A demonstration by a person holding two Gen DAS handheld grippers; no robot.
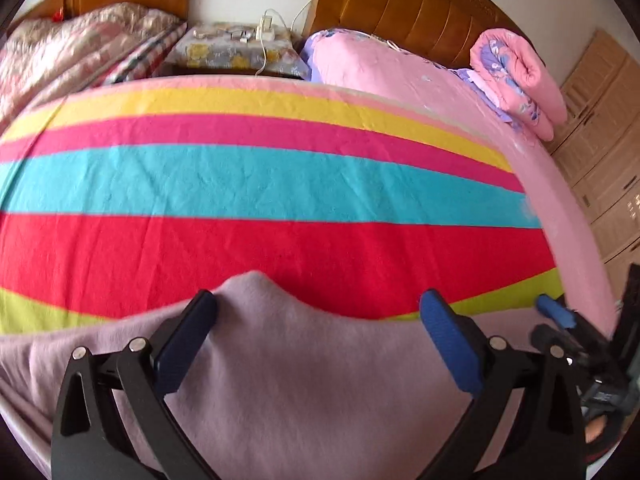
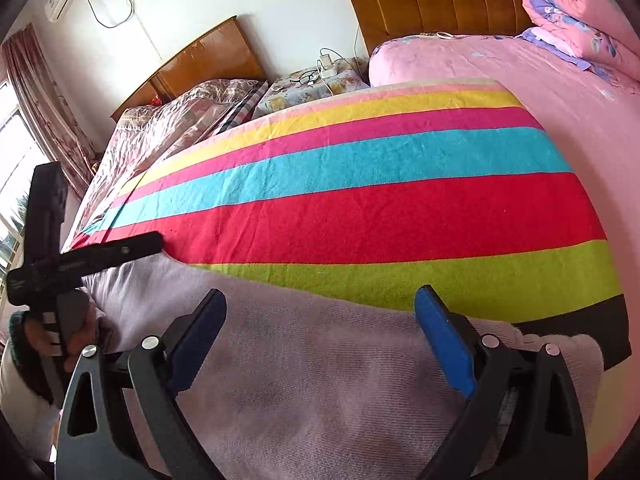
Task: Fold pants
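Lying across the near edge of one striped blanket (image 1: 280,184), a single pair of pale lilac pants (image 1: 288,380) fills the 6 o'clock part of both wrist views, with one soft peak of cloth rising at 12 o'clock of the left gripper (image 1: 320,300). Two grippers are in play, and each shows two blue-padded fingers (image 1: 448,332) standing wide apart with nothing pinched between them; the left gripper hovers over the pants, and the right gripper (image 2: 320,300) does the same, its fingers (image 2: 440,332) framing the fabric's far hem. In the right wrist view the left gripper appears again at 9 o'clock, one hand (image 2: 60,336) wrapped round its handle. The blanket carries six clear colour bands: yellow, magenta, turquoise, red, lime and, at 4 o'clock, black. Beyond it at 1 o'clock sit one pink sheet (image 2: 560,92) and one rolled pink quilt (image 2: 576,12); at 11 o'clock stands one nightstand (image 2: 312,84) bearing one pair of glasses (image 2: 302,78), beside a second bed (image 2: 180,116)
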